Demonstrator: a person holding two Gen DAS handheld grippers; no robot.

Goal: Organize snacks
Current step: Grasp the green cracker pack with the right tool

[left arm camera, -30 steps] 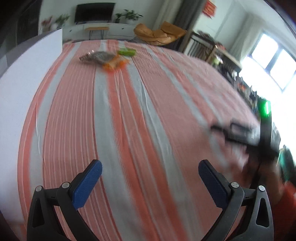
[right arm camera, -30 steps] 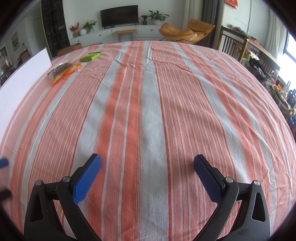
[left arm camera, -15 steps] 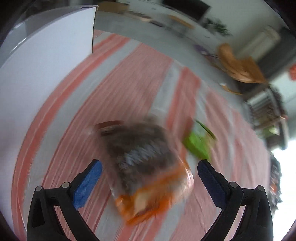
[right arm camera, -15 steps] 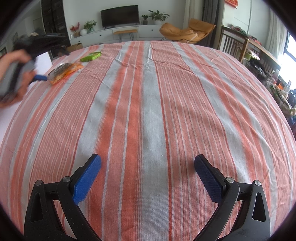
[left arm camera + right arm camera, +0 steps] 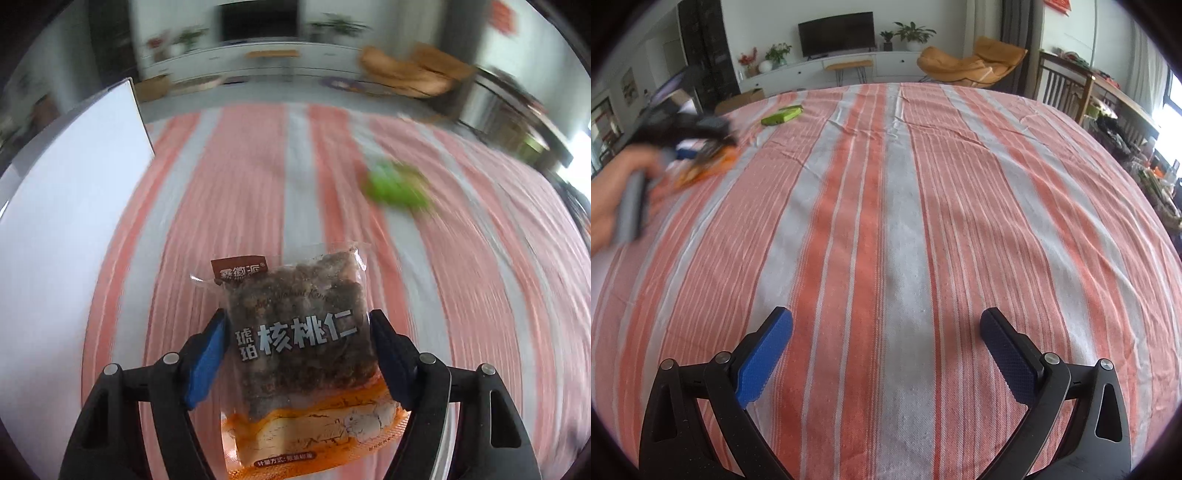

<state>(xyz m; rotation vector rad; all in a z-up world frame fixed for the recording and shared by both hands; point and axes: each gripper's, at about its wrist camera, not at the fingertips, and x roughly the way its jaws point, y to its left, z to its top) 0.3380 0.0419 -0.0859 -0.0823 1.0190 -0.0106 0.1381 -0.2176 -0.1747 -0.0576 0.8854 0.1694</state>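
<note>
My left gripper (image 5: 297,332) is shut on a clear and orange walnut snack bag (image 5: 299,332), its blue pads pressing both sides of the bag. A green snack pack (image 5: 399,186) lies blurred on the striped cloth beyond it to the right. In the right wrist view the left gripper (image 5: 683,127) and the hand holding it show blurred at the far left, with the bag's orange edge (image 5: 709,168) under it and the green pack (image 5: 782,115) behind. My right gripper (image 5: 886,332) is open and empty above the cloth.
A white board or box wall (image 5: 70,229) stands along the table's left side. The table carries an orange and grey striped cloth (image 5: 886,221). Chairs and a side table (image 5: 1071,92) stand beyond the far right edge.
My left gripper swept across the table to the snacks at the far left and closed on the walnut bag. My right gripper has not moved.
</note>
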